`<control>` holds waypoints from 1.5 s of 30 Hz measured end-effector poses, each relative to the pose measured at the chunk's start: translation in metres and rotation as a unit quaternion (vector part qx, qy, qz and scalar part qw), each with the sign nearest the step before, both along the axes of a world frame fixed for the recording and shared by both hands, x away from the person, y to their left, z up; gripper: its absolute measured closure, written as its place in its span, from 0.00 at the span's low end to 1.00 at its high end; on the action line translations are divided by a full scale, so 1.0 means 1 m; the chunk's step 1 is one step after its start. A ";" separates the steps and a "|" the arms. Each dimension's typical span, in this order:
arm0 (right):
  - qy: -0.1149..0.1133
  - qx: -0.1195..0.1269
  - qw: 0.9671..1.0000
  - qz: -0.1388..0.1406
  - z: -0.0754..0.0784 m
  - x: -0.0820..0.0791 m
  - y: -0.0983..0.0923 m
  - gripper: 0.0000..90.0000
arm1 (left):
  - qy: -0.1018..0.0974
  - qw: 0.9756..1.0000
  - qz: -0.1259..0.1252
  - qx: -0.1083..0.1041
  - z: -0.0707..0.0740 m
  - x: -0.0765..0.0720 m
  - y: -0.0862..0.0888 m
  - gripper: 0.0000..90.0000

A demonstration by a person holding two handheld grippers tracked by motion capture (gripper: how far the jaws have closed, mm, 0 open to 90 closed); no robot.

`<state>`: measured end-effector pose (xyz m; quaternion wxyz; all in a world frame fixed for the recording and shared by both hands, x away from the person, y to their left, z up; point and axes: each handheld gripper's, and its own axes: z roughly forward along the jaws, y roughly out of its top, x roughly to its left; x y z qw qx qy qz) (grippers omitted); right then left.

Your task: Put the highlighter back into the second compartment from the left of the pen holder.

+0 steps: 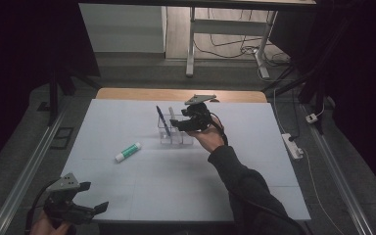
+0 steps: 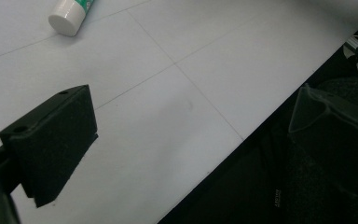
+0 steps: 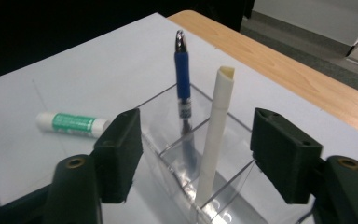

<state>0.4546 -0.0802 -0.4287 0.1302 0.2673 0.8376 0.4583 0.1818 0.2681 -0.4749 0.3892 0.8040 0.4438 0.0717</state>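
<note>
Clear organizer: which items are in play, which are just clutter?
In play, by the look of it:
clear organizer
blue pen, standing in it
white pen, standing in it, between the open right tongs
glue stick, lying on the table

Clutter:
power strip on the floor
floor cables

Blue pen (image 3: 182,74), white pen (image 3: 216,126)

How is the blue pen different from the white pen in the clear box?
The blue pen is dark blue with a shiny silver tip; the white pen is plain cream all over. The blue pen stands in the farther compartment of the clear box, the white pen in a nearer one. The white pen sits between the open right claw jaws; the blue pen stands beyond them. Both stand nearly upright.
</note>
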 end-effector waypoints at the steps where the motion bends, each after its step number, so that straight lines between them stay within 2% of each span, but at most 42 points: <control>1: 0.001 -0.003 1.000 0.002 0.000 -0.002 -0.001 0.35 | 0.000 1.000 0.000 0.000 0.000 0.000 0.000 0.01; 9: 0.009 -0.013 1.000 0.016 0.003 -0.019 -0.012 0.19 | 0.000 1.000 0.001 -0.002 0.000 0.000 0.000 0.01; 17: 0.037 -0.012 0.999 0.019 0.001 -0.039 -0.030 0.10 | -0.001 1.000 0.001 -0.002 0.000 0.000 0.000 0.01; 24: 0.049 -0.024 0.998 0.022 0.000 -0.060 -0.051 0.01 | -0.001 1.000 0.002 -0.004 0.000 0.000 0.001 0.01; 34: 0.050 -0.039 0.998 0.008 -0.008 -0.102 -0.091 0.00 | 0.000 1.000 0.003 -0.008 0.000 0.000 0.002 0.00; 43: 0.049 -0.040 0.998 -0.025 -0.014 -0.144 -0.129 0.00 | 0.001 1.000 0.005 -0.009 0.000 0.000 0.002 0.00; 45: 0.052 -0.049 0.997 -0.033 -0.016 -0.153 -0.137 0.00 | 0.000 1.000 0.005 -0.008 0.000 0.000 0.002 0.00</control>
